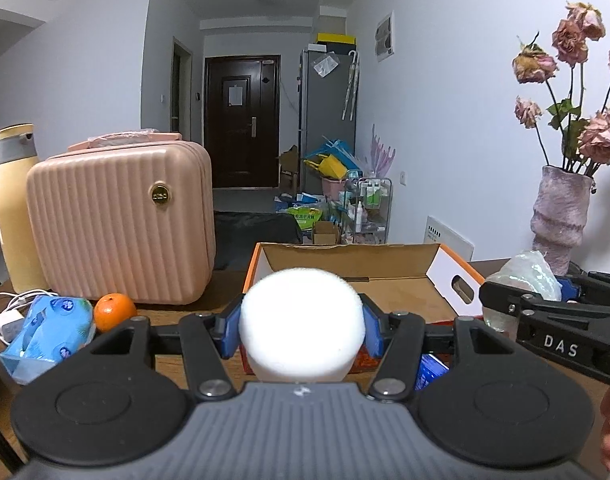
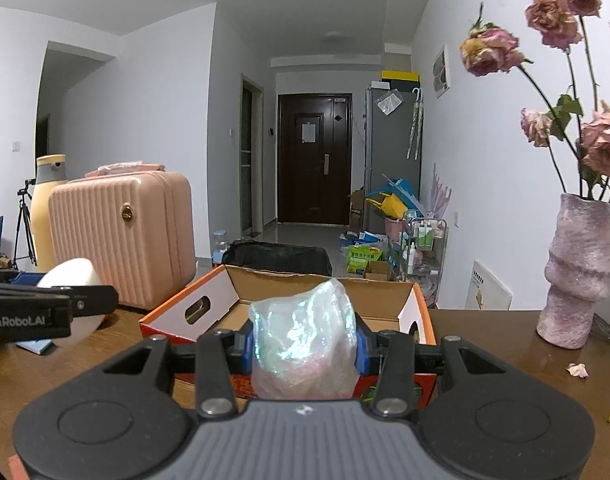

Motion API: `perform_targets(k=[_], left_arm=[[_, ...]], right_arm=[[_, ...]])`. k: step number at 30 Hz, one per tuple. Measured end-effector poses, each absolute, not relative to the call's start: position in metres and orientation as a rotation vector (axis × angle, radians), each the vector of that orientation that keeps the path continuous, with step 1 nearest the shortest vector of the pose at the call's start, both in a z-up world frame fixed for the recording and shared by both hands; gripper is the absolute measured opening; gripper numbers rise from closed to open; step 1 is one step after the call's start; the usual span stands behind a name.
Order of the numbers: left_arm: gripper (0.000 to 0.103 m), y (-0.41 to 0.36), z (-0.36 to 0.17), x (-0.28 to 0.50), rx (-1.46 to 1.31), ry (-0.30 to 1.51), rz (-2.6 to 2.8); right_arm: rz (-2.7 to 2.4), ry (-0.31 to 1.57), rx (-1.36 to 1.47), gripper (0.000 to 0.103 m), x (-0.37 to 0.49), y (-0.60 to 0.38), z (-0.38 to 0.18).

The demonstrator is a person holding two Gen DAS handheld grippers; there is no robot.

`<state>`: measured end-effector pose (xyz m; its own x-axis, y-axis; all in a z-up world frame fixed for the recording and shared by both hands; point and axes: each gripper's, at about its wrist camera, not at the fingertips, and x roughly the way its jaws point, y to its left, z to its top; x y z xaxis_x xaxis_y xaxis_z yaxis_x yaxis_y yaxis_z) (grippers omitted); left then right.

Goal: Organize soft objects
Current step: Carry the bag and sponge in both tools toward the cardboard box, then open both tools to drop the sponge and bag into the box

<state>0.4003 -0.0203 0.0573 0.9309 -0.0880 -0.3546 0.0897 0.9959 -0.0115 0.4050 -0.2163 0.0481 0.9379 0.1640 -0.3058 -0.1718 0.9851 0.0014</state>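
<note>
Both grippers are loaded and face the open cardboard box [image 1: 385, 276], which sits on the wooden table [image 2: 485, 344] toward its far edge, beside the pink suitcase [image 1: 121, 224]. The left gripper [image 1: 303, 330] is clamped on a white foam ball [image 1: 303, 320], its blue pads pressing the ball's sides; the right gripper [image 2: 303, 344] is closed on a crinkled iridescent plastic bag [image 2: 305, 332], squeezed narrow between its pads. Each load hangs just short of the box's near wall, so the step in hand looks like carrying both over the rim and letting go inside. To do it well, lift each thing clear of the near wall before going forward — the bag droops below the pads and could catch the cardboard edge. Keep the two grippers apart, since they ride close side by side, and aim for the bare floor of the box. Open the pads only once each load is over that floor; the ball will likely roll, so release it low. Still waiting at the table's left edge are a blue tissue pack [image 1: 45, 332] and an orange [image 1: 115, 312] — the pack is probably soft, the orange not.
</note>
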Motion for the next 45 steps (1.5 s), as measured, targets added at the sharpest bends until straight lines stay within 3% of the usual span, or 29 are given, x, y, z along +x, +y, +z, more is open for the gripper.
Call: perform_targets(k=[25, 45], left_arm=[[0.058, -0.046, 0.061, 0.516, 0.012, 0.356, -0.078], [0.058, -0.056, 0.003, 0.583, 0.114, 0.514, 0.050]], right_arm=[[0.103, 0.427, -0.065, 0.043, 0.515, -0.215, 0.033], [0.085, 0.515, -0.060, 0.043, 0.567, -0.207, -0.009]])
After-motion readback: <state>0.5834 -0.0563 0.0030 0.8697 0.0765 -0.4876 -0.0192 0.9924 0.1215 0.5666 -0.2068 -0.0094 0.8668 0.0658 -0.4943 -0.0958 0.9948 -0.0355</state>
